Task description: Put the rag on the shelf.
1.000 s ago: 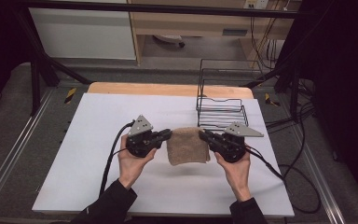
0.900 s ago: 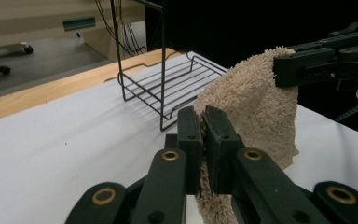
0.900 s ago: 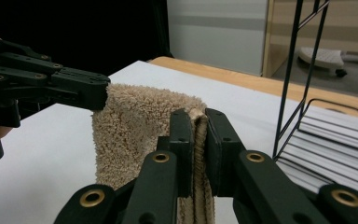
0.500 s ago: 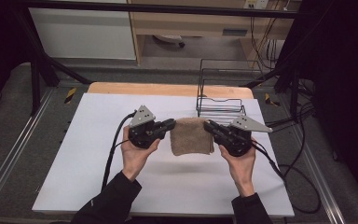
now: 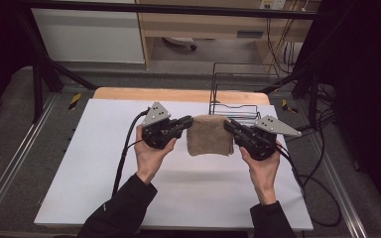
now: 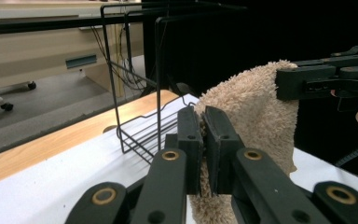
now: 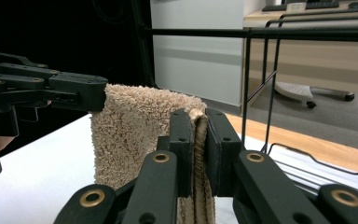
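I count two claws, one towel and one wire rack on my counter (image 5: pixel 79 163), which is white over most of its top with a wooden strip along the far edge.

Nearest to me, my two forearms in dark sleeves come in from the near edge, one hand on each claw. My left claw (image 5: pixel 187 121) sits left of centre and my right claw (image 5: pixel 226 124) right of centre, both pointing inward at each other. Each carries one grey three-cornered plate on top and trails one black cable, the left one running back toward the near left, the right one off the right edge of the counter.

Between them hangs the single tan terry towel (image 5: pixel 208 136), folded, above the middle of the counter. My left claw has its jaws pinched narrow on the towel's upper left corner, and in the left gripper view the pile (image 6: pixel 256 116) bulges out between the pads. My right claw is clamped the same way on the upper right corner, with the towel's edge (image 7: pixel 135 135) sandwiched between its jaws. The towel's lower edge hangs free.

Farther off, at the far right of the counter, stands the one black wire rack (image 5: pixel 243 91), upright, just behind the towel. I see nothing in it.
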Demonstrator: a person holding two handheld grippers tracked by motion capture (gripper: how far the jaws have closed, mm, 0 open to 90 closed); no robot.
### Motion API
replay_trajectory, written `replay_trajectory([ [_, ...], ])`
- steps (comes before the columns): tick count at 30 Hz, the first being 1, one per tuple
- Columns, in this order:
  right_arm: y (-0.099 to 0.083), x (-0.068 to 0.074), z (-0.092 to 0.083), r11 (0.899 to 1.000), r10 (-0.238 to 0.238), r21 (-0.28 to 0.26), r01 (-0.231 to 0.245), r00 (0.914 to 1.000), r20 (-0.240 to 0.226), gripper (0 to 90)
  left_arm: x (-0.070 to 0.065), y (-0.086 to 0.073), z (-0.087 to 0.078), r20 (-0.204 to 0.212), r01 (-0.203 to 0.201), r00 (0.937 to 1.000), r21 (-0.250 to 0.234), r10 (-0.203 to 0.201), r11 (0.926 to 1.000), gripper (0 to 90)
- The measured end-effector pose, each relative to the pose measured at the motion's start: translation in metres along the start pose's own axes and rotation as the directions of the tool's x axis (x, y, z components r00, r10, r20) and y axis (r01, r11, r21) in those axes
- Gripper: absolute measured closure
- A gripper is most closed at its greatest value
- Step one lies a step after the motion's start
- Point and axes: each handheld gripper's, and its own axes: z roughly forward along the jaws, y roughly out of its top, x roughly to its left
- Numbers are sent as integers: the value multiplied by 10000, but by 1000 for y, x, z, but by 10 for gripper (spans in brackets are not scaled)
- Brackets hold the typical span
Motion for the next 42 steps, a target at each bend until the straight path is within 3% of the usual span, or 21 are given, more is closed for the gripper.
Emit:
replay_trajectory([
  [18, 26, -14, -9, 9980, -84, -626, 113, 9989, 471, 825, -2, 33, 16, 269, -27, 9996, -647, 45, 9979, 853],
  [42, 62, -35, -22, 9896, -309, -1353, 484, 9912, 1284, 827, -7, 75, 43, 455, -232, 9985, -1297, 293, 9913, 854],
])
